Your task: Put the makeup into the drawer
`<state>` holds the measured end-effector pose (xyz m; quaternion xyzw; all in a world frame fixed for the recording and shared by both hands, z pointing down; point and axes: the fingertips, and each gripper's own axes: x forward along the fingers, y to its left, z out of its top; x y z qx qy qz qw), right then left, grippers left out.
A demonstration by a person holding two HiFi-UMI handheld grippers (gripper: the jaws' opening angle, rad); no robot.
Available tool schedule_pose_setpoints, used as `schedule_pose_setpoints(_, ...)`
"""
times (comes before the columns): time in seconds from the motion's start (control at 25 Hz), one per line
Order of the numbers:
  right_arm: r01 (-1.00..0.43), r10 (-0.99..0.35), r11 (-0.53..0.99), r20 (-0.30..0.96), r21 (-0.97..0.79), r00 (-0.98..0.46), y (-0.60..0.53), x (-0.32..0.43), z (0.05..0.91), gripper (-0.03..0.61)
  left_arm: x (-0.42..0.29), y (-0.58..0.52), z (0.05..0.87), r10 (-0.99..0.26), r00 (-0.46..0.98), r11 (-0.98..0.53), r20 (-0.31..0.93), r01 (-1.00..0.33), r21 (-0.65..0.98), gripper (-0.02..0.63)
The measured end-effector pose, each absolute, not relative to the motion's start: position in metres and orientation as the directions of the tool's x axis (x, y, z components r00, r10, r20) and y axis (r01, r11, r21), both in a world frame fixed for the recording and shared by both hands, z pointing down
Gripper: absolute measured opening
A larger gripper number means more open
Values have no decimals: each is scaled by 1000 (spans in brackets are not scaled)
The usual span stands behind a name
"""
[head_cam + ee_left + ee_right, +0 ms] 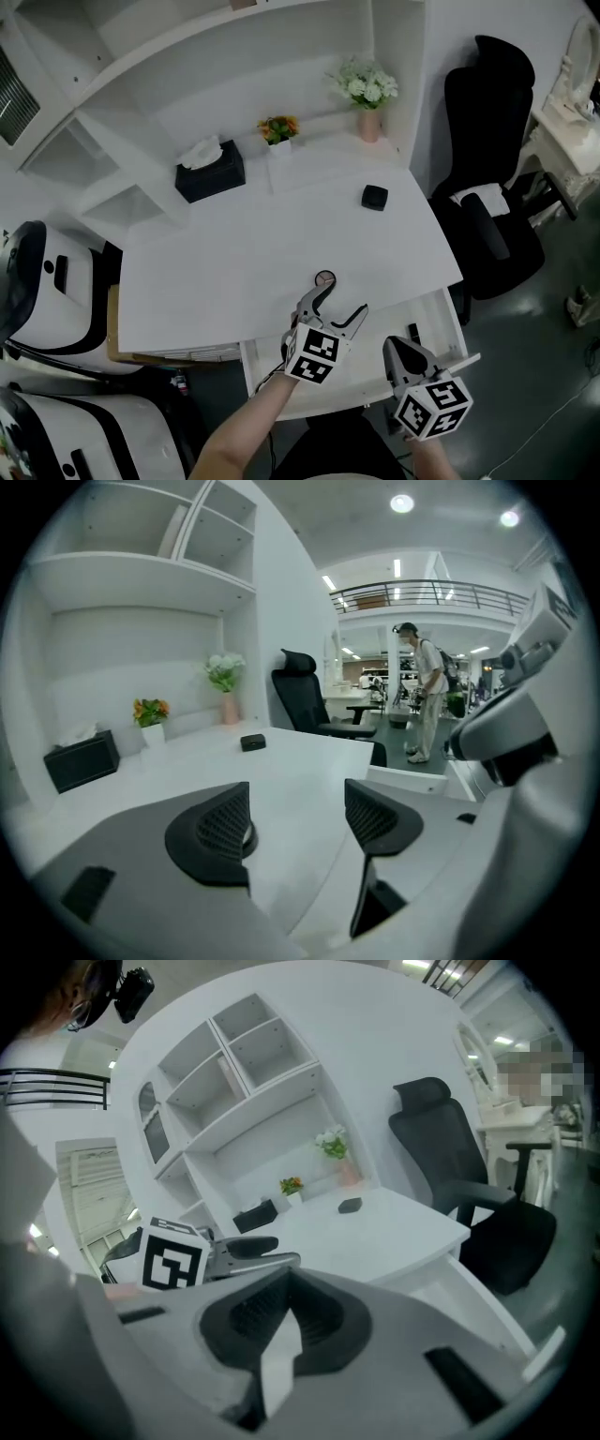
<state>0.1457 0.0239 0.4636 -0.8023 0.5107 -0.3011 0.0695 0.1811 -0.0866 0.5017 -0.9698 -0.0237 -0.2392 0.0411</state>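
Note:
A small round makeup case [324,277] lies on the white desk [234,272], just past the tips of my left gripper [339,302]. That gripper is open and holds nothing. In the left gripper view the round case [248,835] peeks out behind the left pad, and nothing is between the jaws of the left gripper [295,810]. A black square compact [374,197] [252,742] sits farther back on the desk. The open drawer [441,309] holds a small black item [413,333]. My right gripper [398,349] [286,1309] hovers over the drawer, shut and empty.
A black tissue box [209,172] and two flower pots [278,131] [367,94] stand at the back of the desk. A black office chair [487,187] stands to the right of the desk. A person [427,691] stands far off across the room.

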Motion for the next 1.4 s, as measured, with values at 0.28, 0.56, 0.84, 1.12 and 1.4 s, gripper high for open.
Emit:
schedule_pose_setpoints(0.28,-810,-878,-419,411,-411,245,-3,136,458,2,169,-147,508,-97,859,-995,502,-87,-43,309)
schedule_pose_setpoints(0.56,-820,-880,-400,423,-410,218,-16,136,461,2,175,-160,525,-110,838,-993,534,-119,-18,298)
schedule_pose_setpoints(0.84,-811,-874,-409,437,-419,215,-17,144,469,2,185,-165,547,-104,796,-993,596,-114,-21,283)
schedule_pose_setpoints(1.12,-795,-869,-419,447,-438,212,-13,150,476,2,193,-166,562,-97,739,-994,666,-110,-23,264)
schedule_pose_setpoints(1.4,-791,-874,-413,441,-451,205,-10,153,477,2,193,-165,567,-95,712,-995,695,-89,-45,222)
